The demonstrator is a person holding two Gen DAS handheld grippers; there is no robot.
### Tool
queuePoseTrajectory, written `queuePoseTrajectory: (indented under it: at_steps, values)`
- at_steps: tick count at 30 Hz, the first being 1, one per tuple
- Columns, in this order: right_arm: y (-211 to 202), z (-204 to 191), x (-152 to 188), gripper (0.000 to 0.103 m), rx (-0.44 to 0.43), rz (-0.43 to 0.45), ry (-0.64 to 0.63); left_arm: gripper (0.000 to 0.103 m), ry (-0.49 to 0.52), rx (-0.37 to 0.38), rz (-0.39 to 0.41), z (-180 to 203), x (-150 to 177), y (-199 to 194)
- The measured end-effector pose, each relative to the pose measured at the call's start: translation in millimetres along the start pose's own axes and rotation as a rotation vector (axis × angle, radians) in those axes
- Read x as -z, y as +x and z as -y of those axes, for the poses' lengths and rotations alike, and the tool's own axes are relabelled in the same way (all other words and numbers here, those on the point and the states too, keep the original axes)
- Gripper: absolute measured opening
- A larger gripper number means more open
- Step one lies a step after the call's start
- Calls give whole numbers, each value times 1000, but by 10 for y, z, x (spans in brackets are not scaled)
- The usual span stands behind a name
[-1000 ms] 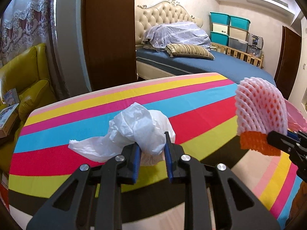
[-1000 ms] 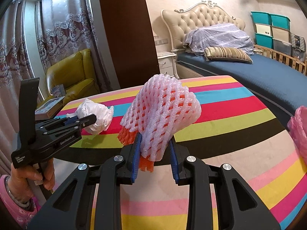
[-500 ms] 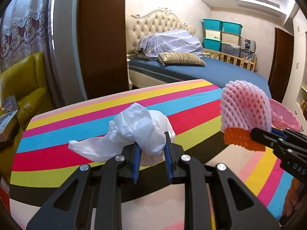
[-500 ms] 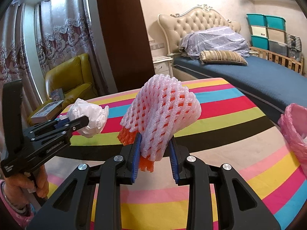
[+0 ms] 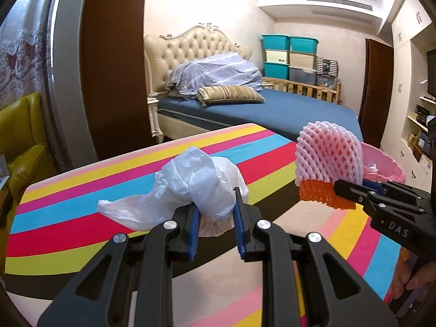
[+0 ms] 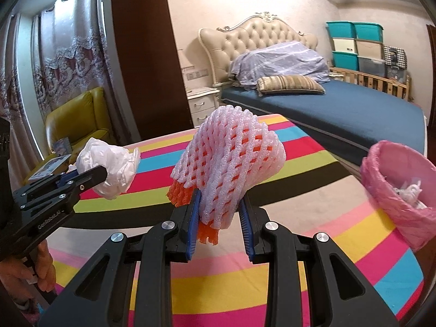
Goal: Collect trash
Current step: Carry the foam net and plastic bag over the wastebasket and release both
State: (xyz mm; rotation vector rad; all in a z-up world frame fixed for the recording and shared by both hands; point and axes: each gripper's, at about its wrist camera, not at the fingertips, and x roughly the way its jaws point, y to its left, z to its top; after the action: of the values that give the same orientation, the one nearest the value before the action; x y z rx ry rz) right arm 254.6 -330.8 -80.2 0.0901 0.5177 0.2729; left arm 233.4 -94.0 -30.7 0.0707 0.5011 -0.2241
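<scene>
Trash is in both claws right now, nothing left lying on the striped worktop (image 5: 81, 190) that I can see. Going left to right: the left claw (image 5: 215, 212) is clamped tight on the crumpled white plastic bag (image 5: 196, 185), held up off the stripes, loose tail flopping out toward 9 o'clock. Then the right claw (image 6: 220, 218) is clamped on the pink foam fruit net (image 6: 231, 163), which has an orange net tucked inside it poking out at the bottom. In the left wrist view that net sits over at 3 o'clock; in the right wrist view the bag sits at 9 o'clock. So the two loads ride side by side, not touching. What's changed: compared with a second ago, both hands have swung across toward the pink-lined trash bin (image 6: 397, 190), which was barely peeking in at the right edge and now fills the 3 o'clock side of the right wrist view, with some white scraps visible inside. Grips haven't budged in either earlier frame or now. My read is the picking-up part is done and it's the carry to the bin, net probably gets there first since it's nearer.
</scene>
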Motion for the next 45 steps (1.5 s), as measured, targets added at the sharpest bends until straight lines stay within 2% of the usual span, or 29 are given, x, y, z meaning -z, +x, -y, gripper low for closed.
queuePoseTrajectory:
  at_steps: [7,13,20,37,45]
  values:
    - [-62,206,16,28,76,10,-24,22,16,64,12,181,-4,19]
    - [-147,348,21,28,168,27,-99,22,51,121,10,433,-48,93]
    - [-288,710,58,28,234,32,-68,22,113,187,10,792,-144,283]
    - [-786,1829,105,28,418,73,61,22,256,396,21,2017,-481,807]
    - [-962,2465,17,28,453,76,41,22,269,512,22,2684,-711,1119]
